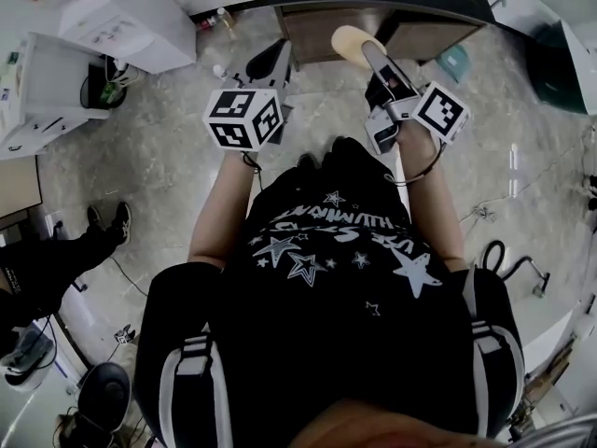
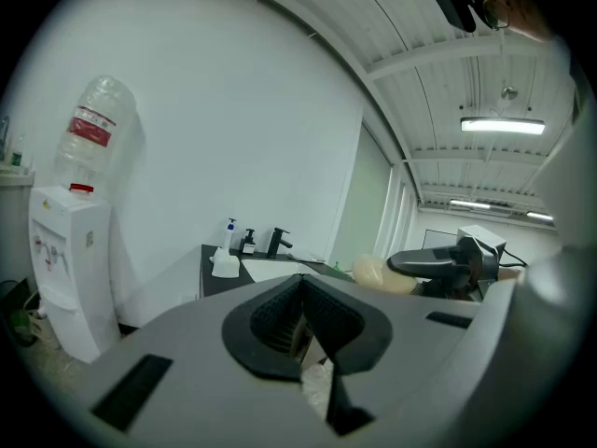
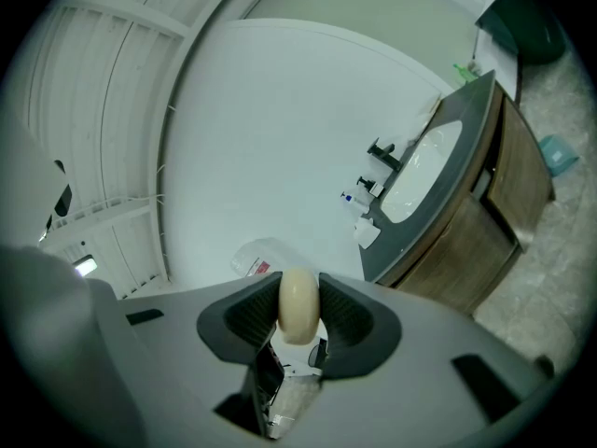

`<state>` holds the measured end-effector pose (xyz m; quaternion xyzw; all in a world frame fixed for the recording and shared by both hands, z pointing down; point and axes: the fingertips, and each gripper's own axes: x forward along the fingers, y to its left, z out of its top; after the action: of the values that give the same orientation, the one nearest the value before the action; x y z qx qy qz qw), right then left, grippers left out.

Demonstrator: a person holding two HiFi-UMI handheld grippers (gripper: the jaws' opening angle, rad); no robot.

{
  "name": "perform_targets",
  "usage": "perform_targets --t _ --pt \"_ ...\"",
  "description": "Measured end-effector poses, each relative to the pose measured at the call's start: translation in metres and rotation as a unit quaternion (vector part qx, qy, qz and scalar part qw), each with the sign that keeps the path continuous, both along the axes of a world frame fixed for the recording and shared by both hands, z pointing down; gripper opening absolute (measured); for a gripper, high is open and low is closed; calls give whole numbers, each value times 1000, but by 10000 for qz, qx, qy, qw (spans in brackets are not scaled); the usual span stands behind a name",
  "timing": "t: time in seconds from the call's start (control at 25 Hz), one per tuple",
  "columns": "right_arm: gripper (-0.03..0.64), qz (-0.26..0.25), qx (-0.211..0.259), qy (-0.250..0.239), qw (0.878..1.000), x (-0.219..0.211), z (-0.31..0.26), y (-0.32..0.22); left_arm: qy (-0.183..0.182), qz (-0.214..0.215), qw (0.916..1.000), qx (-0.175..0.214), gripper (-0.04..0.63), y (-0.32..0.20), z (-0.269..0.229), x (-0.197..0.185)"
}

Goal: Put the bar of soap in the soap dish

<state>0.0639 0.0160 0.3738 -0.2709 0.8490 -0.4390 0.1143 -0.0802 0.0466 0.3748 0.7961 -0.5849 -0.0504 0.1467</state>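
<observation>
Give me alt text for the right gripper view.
The right gripper clamps a cream bar of soap edge-on between its dark jaws. Behind it, tilted in the frame, a dark counter with a white sink and a black faucet stands against a white wall.

I am holding the bar of soap, pale cream, smooth and oval, on its edge between the jaws of my right gripper, up in the air. The small white soap dish is sitting on the dark counter beside the basin, well apart.
</observation>
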Motion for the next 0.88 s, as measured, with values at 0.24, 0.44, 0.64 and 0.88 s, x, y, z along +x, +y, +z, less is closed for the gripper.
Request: perform_targets --t 0.24,0.44,0.64,0.88 --pt "130 -72 -126 -89 9999 -10 5 -19 -19 -43 9999 -100 12 -7 5 -8" --pt "130 -307 -174 -154 9993 -31 14 -46 -77 -203 9995 -215 12 -25 18 -24" --pt "130 -473 -314 -105 9983 -49 20 -83 -103 -295 9992 -258 12 -60 17 -34" --pt "130 -645 -432 -200 9968 -70 24 -132 -103 -366 9987 -344 12 -112 22 -45"
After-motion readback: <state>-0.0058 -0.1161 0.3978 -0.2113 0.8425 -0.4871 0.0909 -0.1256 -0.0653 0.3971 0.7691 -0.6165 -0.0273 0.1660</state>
